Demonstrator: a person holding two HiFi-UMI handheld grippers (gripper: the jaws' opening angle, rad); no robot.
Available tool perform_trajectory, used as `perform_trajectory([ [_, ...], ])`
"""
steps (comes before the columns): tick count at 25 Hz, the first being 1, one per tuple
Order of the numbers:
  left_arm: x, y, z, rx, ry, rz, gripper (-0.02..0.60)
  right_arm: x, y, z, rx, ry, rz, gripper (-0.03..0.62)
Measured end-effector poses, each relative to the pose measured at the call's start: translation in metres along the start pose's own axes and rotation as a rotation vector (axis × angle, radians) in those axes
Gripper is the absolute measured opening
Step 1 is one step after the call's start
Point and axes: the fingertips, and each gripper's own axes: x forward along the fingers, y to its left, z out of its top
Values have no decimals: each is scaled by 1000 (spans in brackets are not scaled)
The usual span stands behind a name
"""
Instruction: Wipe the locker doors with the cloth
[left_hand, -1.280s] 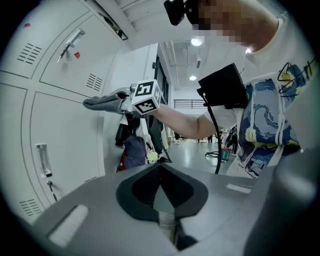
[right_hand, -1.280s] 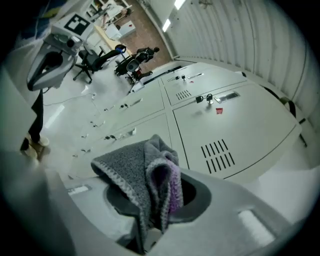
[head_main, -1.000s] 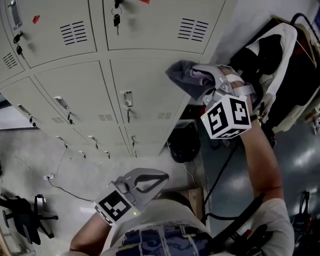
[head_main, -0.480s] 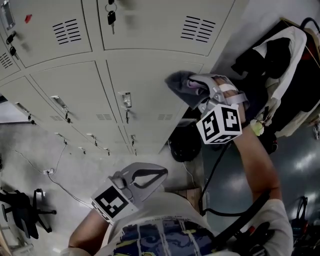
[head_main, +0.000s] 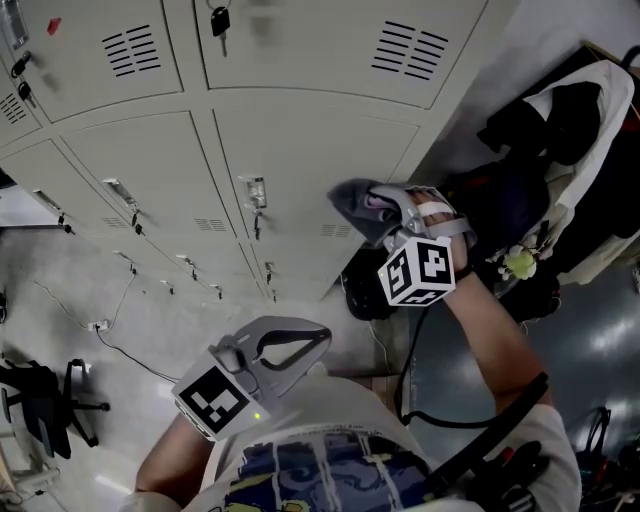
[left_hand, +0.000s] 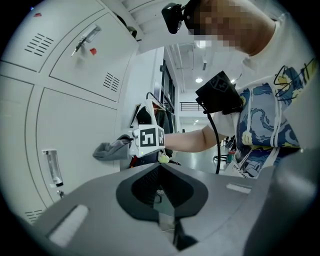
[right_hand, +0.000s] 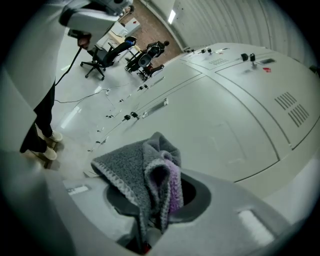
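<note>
Just right of the latch (head_main: 256, 192) on the middle locker door (head_main: 310, 150), the right gripper (head_main: 398, 212) holds the grey cloth (head_main: 355, 198) up to the painted metal. Its jaws are clamped on the bunched middle of the cloth, so a folded pad with a purple inner face sticks out ahead of the tips. That leaves soft fabric, not hard plastic, to meet the door. From the left gripper view the pad's free edge looks to be touching the panel or just off it, on the far side of the latch; I cannot tell which. The gripper is aimed fairly squarely at the door. I judge this suits pressing and sweeping across the flat panel while steering round the latch and the vent slots (head_main: 335, 231) below and right of it.

The left gripper (head_main: 322, 336) hangs well below the latch and back from the door, close to the person's shirt (head_main: 320, 470), with its jaws pressed together on nothing. It seems parked there so that it does not cross the wiping arm's path. Whether the doors left of the latch are already wiped, nothing shows.
</note>
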Motion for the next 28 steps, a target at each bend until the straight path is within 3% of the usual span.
perform_trajectory([
  [19, -6, 6, -9, -41, 48, 89, 3, 87, 150, -34, 36, 68, 255, 86],
  [28, -13, 2, -13, -49, 62, 93, 3, 120, 205, -46, 81, 127, 363, 85],
])
